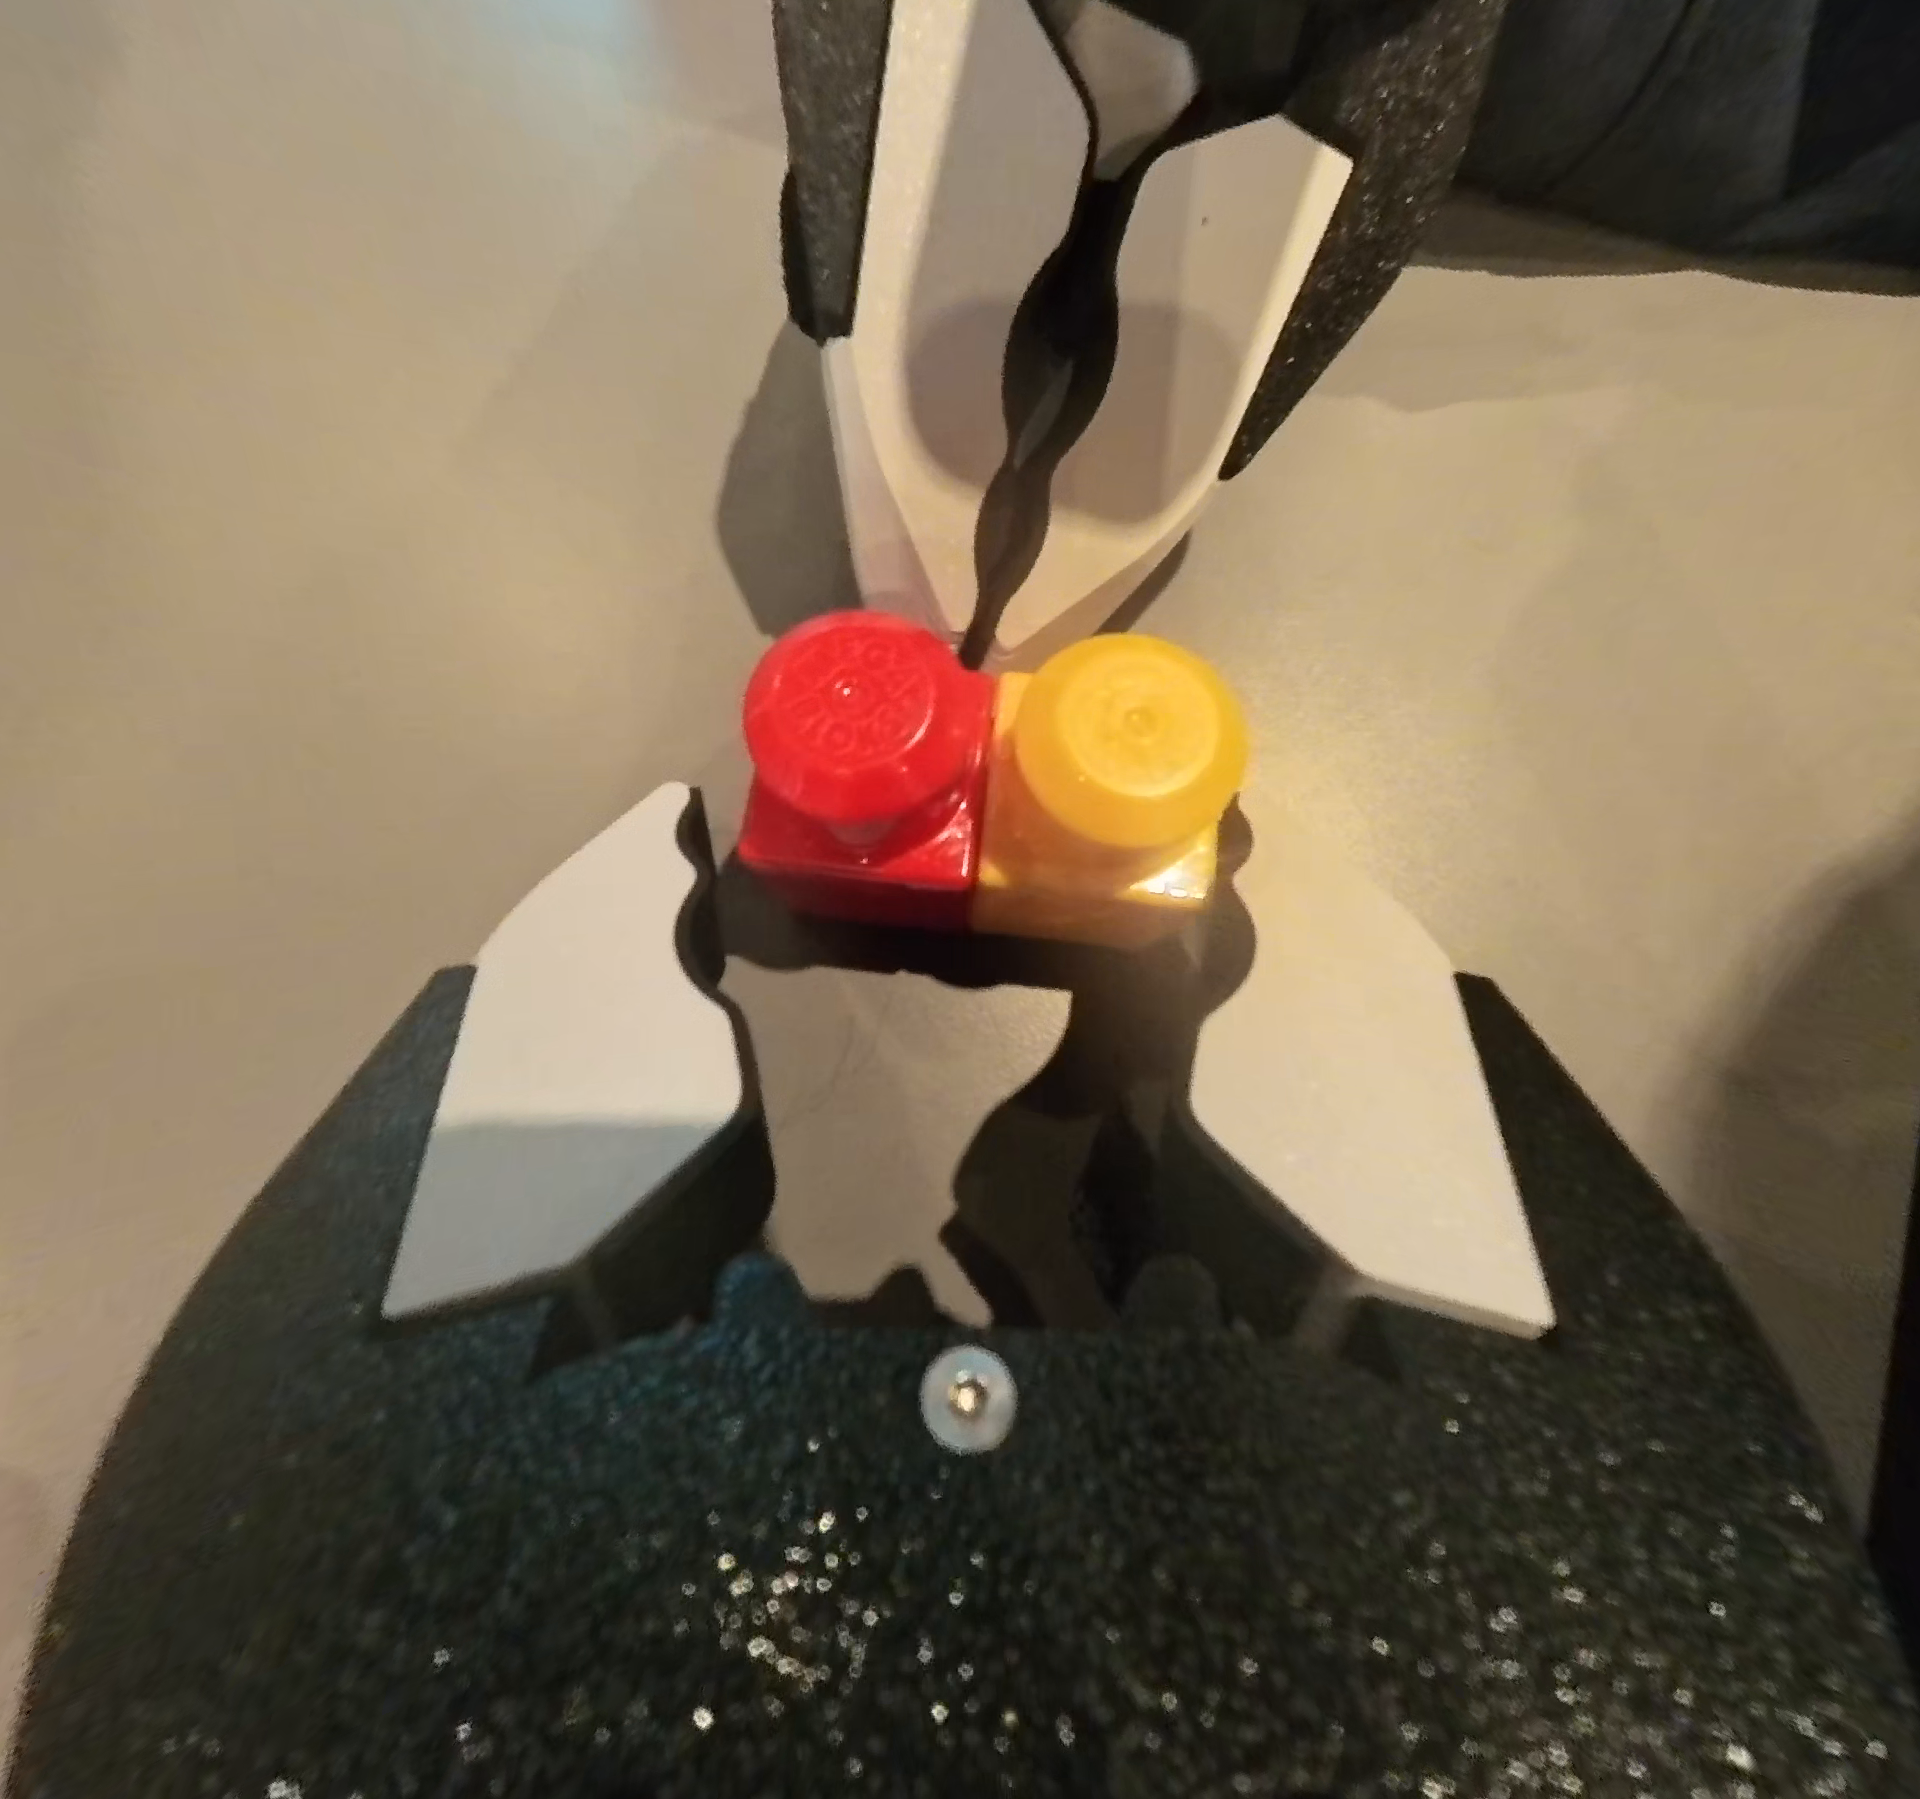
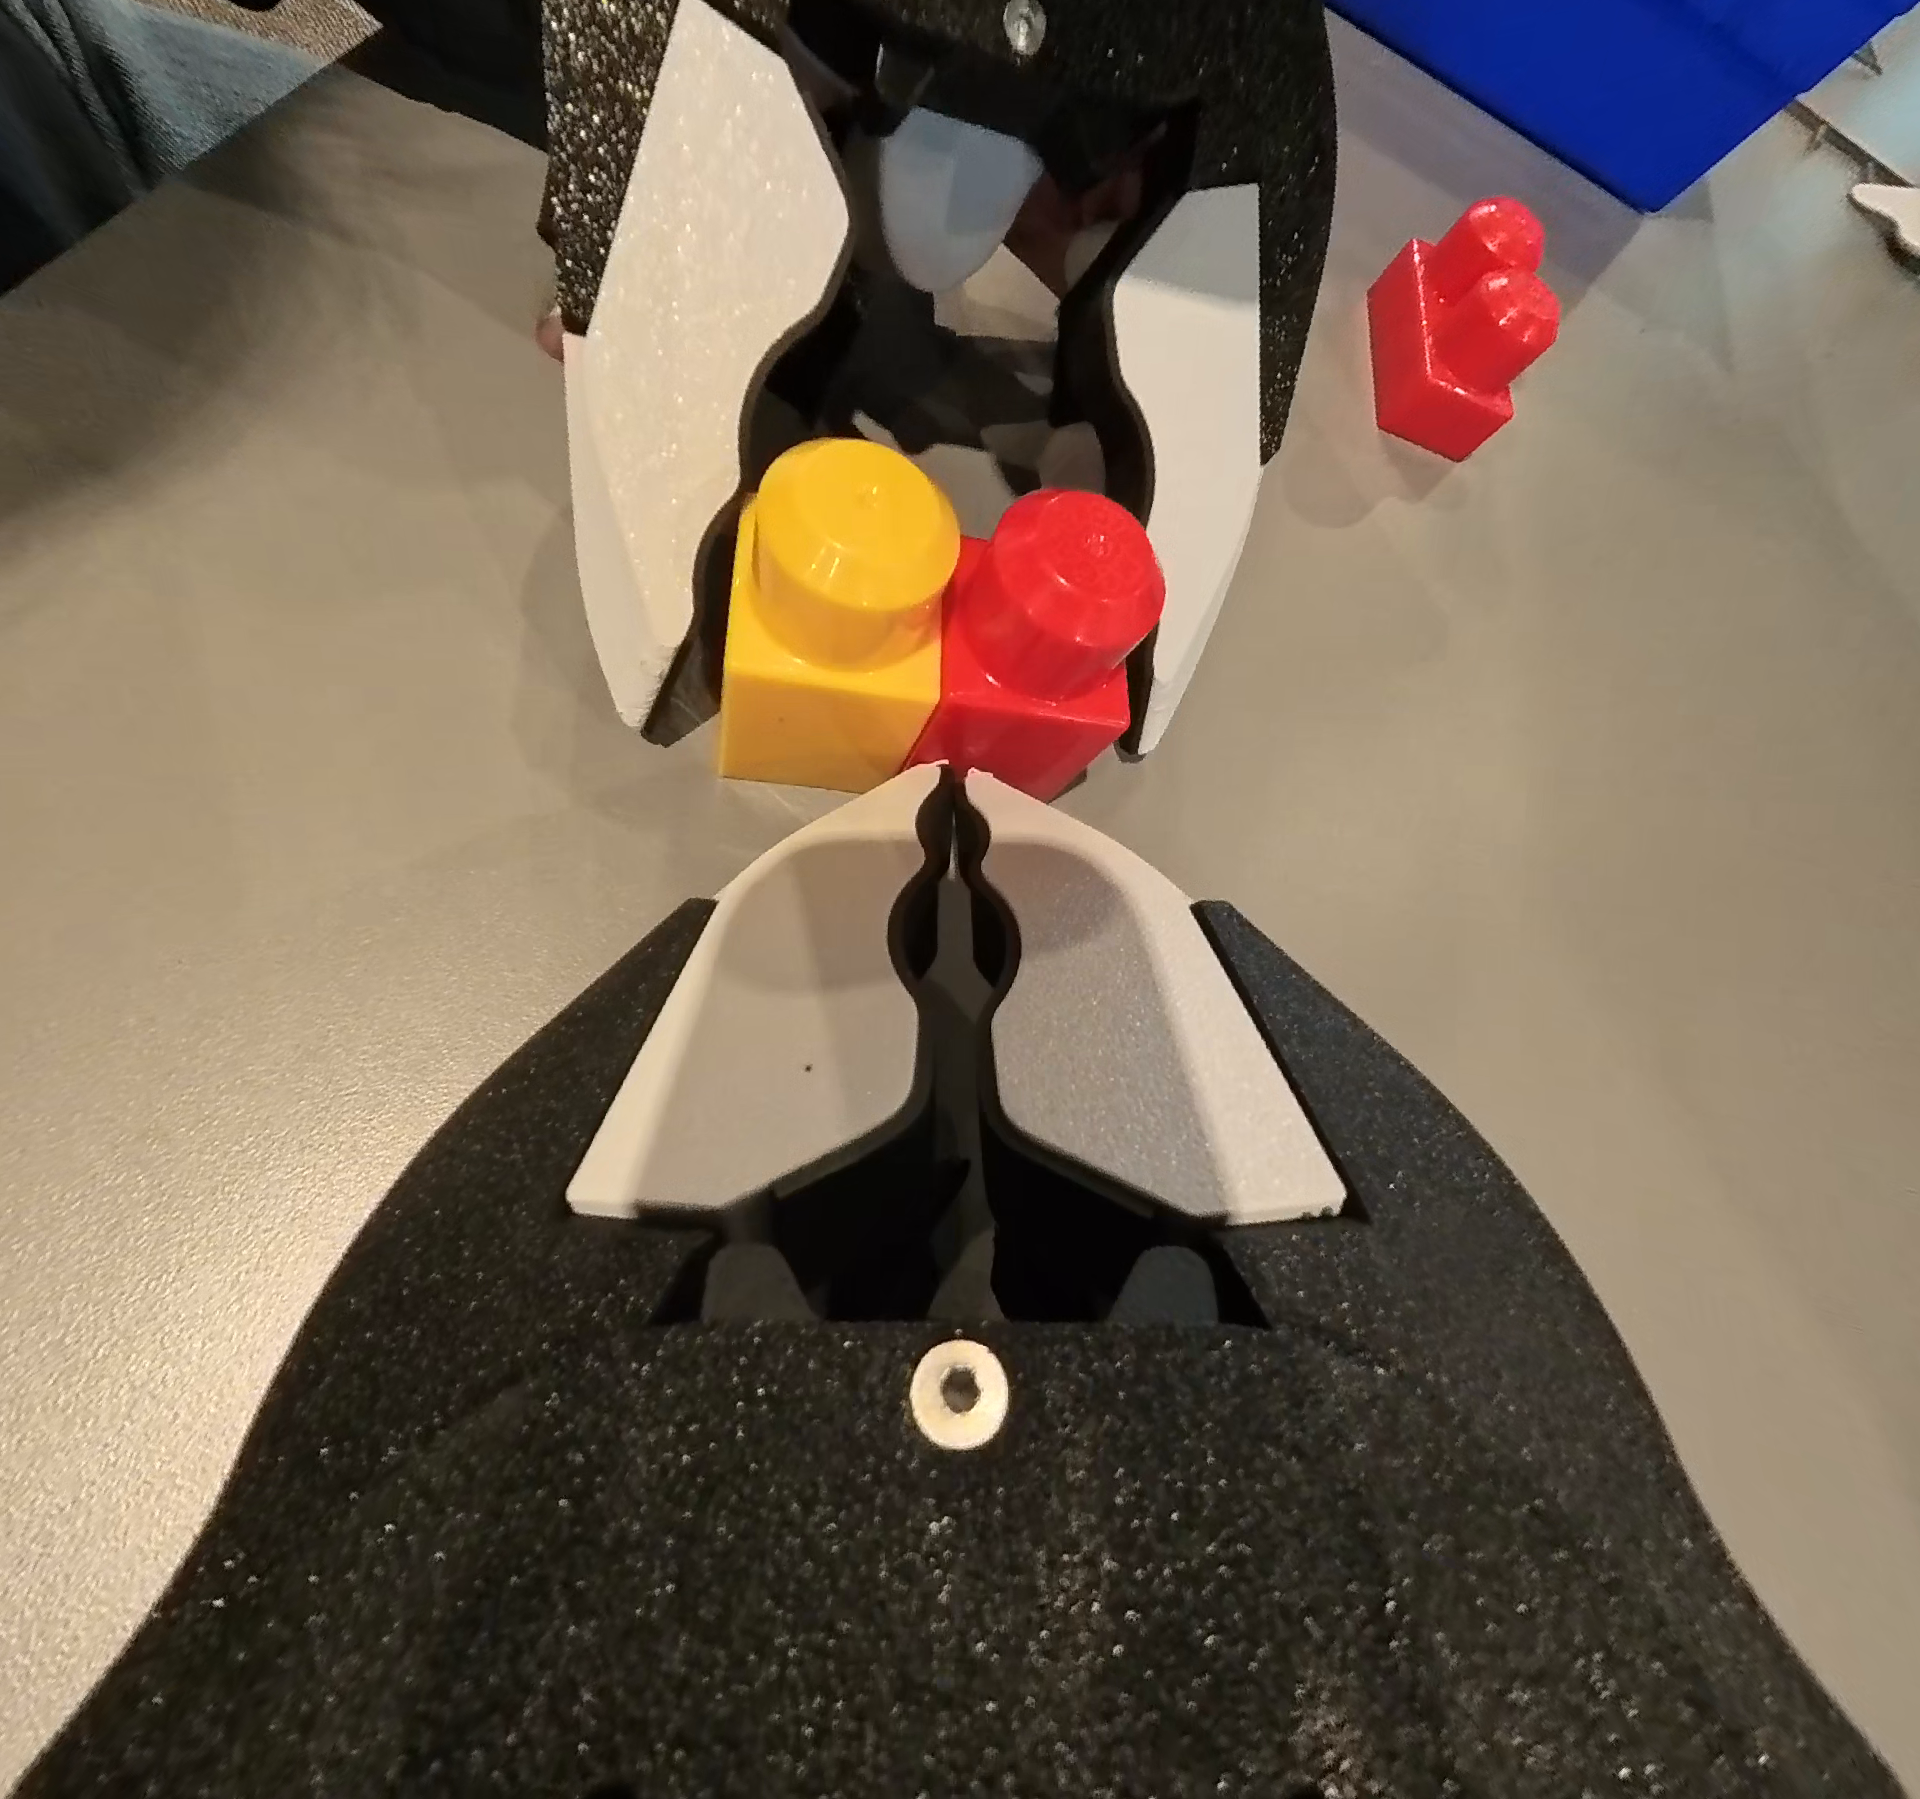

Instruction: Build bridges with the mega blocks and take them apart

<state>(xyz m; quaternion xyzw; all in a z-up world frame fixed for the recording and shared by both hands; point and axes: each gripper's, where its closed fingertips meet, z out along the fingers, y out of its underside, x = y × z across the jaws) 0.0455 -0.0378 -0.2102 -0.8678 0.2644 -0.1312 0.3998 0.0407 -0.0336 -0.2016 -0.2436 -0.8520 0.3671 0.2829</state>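
A red one-stud block and a yellow one-stud block stand side by side, touching, studs up. My left gripper spans the pair, one finger against the red block's outer side and the other against the yellow's, shut on both. The right wrist view shows the same pair, yellow block and red block, between the left gripper's fingers. My right gripper is shut and empty, its tip at the seam between the blocks; it also shows in the left wrist view.
A red two-stud block lies on the grey table at the right. A blue bin stands beyond it at the back right. A person's dark sleeve is at the far left edge. My left and right fingertips are right by each other.
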